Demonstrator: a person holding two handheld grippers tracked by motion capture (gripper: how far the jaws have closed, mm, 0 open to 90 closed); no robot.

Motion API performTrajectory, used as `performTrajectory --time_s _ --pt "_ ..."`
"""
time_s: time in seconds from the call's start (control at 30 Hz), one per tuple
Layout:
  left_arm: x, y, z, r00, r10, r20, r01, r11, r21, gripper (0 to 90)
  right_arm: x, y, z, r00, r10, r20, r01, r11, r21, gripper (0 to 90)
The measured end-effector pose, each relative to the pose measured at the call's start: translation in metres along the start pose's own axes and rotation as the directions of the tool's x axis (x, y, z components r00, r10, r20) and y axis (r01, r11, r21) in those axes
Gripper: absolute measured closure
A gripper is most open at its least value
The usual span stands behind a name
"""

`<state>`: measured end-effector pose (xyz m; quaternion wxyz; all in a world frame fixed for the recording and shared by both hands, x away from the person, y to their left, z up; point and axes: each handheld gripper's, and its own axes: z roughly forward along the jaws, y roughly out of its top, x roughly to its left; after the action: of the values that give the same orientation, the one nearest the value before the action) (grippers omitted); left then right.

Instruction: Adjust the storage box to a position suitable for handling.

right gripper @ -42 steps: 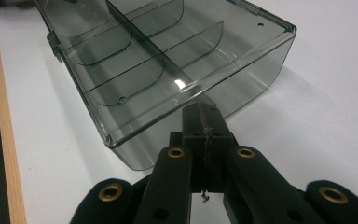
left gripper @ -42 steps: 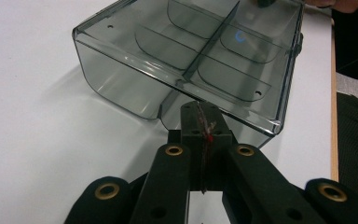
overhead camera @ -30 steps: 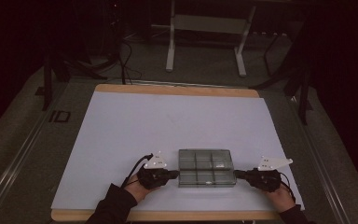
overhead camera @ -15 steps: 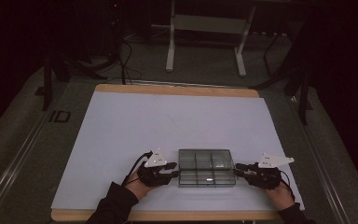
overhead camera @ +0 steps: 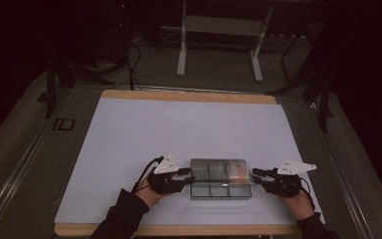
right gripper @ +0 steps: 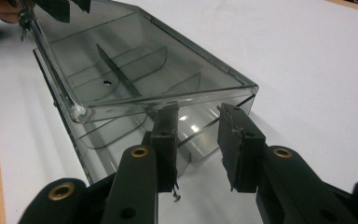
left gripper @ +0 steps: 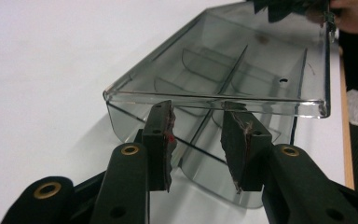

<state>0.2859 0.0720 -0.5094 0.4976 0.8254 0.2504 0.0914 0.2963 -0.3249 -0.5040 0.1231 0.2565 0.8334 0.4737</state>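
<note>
A smoky clear compartment box (overhead camera: 221, 191) lies near the table's front edge, its lid (overhead camera: 221, 171) tilted up from the base on the side nearest me. My left gripper (overhead camera: 190, 175) is at the box's left end and my right gripper (overhead camera: 254, 175) at its right end. Both sets of jaws have just been opening. In the left gripper view the open left gripper (left gripper: 198, 116) has its fingertips just under the lid (left gripper: 242, 60), facing the end wall. The right gripper (right gripper: 198, 116) stands the same way under the lid (right gripper: 135, 51). No pad presses on the box.
The box sits on a white table cover (overhead camera: 179, 129) with a wooden border (overhead camera: 189, 94). Beyond the far edge are a metal stand (overhead camera: 219, 45) and cables (overhead camera: 129, 64) on a dark floor. A sleeve (overhead camera: 124, 214) comes in at the bottom left.
Both grippers' jaws have gone from shut to spread apart at the box's ends. The hands have stayed in place. The lid now sits raised off the base's near side.
</note>
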Motion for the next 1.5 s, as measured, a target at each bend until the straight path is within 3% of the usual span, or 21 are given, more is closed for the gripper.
performTrajectory --time_s 0.63,0.9,1.23,1.5 --pt "0.007 0.018 -0.001 0.9986 0.028 -0.045 -0.03 0.9989 -0.036 67.7 -0.004 0.024 0.007 0.9989 -0.039 0.025 0.04 0.999 -0.026 69.7" --pt "0.013 0.022 0.002 0.9964 0.001 -0.085 -0.006 0.9984 -0.055 74.2 -0.01 0.032 0.01 0.9985 -0.03 0.047 0.032 0.998 -0.047 72.0" --pt "0.019 0.027 0.009 0.989 -0.031 -0.145 0.02 0.9971 -0.074 77.9 -0.017 0.037 0.013 0.997 -0.009 0.076 0.014 0.998 -0.068 78.7" --pt "0.027 0.026 0.018 0.9825 -0.065 -0.175 0.052 0.9954 -0.081 80.9 -0.021 0.045 0.016 0.9937 -0.027 0.109 0.035 0.997 -0.065 81.7"
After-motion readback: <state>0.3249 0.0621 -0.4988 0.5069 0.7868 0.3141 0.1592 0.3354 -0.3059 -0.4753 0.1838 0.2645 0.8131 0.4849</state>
